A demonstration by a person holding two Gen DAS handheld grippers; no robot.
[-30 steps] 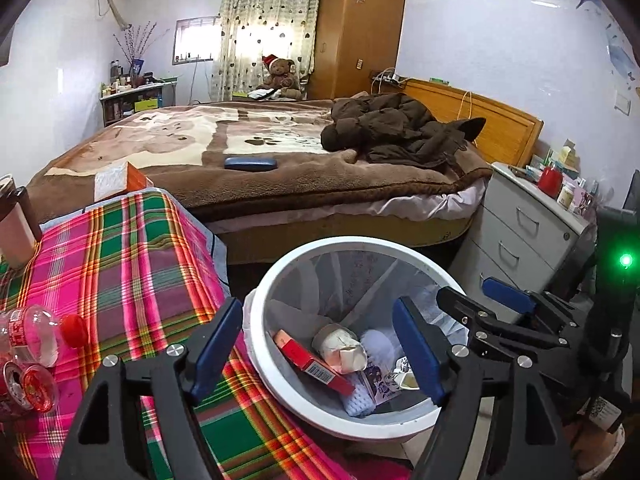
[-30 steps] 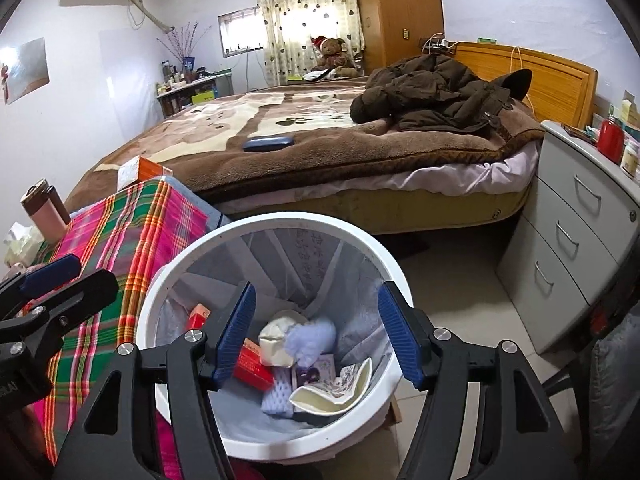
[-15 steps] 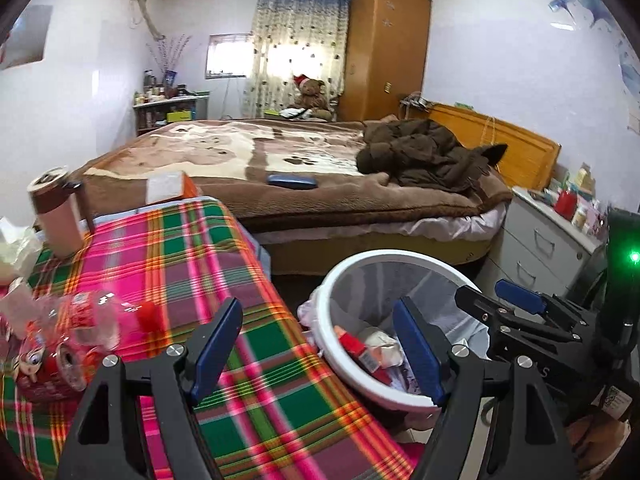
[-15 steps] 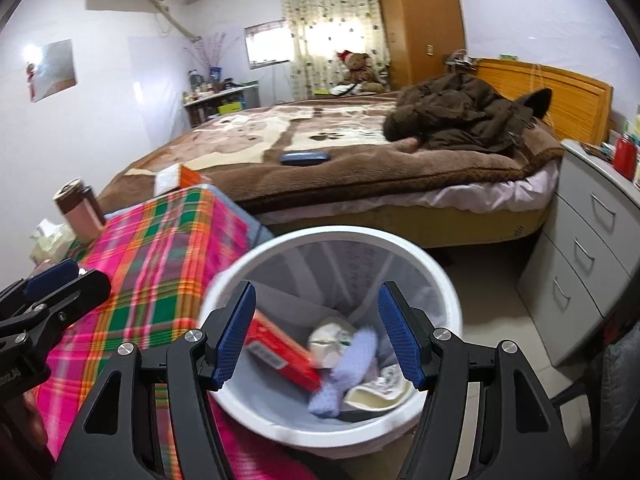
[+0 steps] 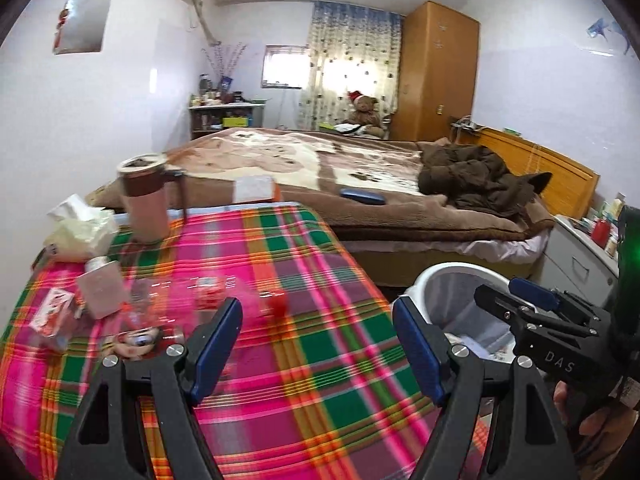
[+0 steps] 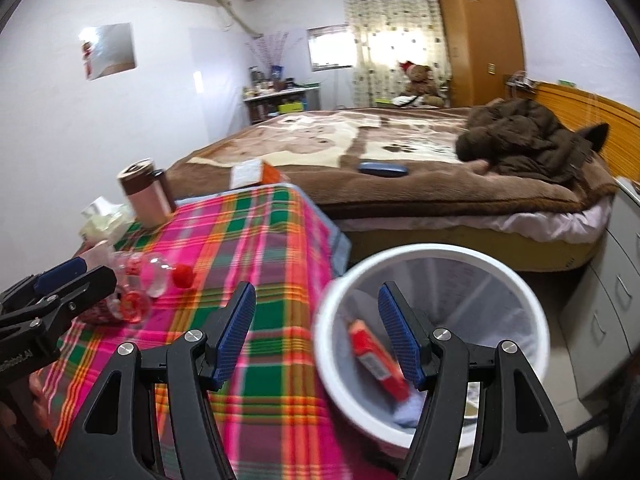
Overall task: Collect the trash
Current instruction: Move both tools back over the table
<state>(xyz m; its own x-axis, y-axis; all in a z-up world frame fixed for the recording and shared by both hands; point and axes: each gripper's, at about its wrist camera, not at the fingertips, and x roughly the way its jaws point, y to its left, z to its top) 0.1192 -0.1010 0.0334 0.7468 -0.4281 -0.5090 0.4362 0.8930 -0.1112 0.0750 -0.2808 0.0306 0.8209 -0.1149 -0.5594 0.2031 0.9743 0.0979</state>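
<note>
My left gripper (image 5: 316,312) hangs open and empty over the plaid table (image 5: 300,240). To its left on the cloth lie a clear plastic bottle with a red cap (image 5: 276,304), a crushed can (image 5: 136,338), a small white bottle (image 5: 102,288) and a red-and-white wrapper (image 5: 52,308), all blurred. My right gripper (image 6: 316,296) is open too, with nothing in it, above the table's edge and the white bin (image 6: 432,250). A red box (image 6: 374,360) lies in the bin. The right wrist view also shows the bottle (image 6: 154,274) beside my left gripper (image 6: 68,280).
A pink lidded cup (image 5: 146,196) and a tissue pack (image 5: 80,228) stand at the table's far left. An orange-and-white box (image 5: 256,188) sits at its far edge. Behind is a bed (image 5: 360,168) with a brown jacket (image 5: 476,176). Grey drawers (image 6: 616,292) stand right of the bin.
Both views have swung left, from over the bin to over the table. The bin now sits at the right. Both grippers have stayed open and empty.
</note>
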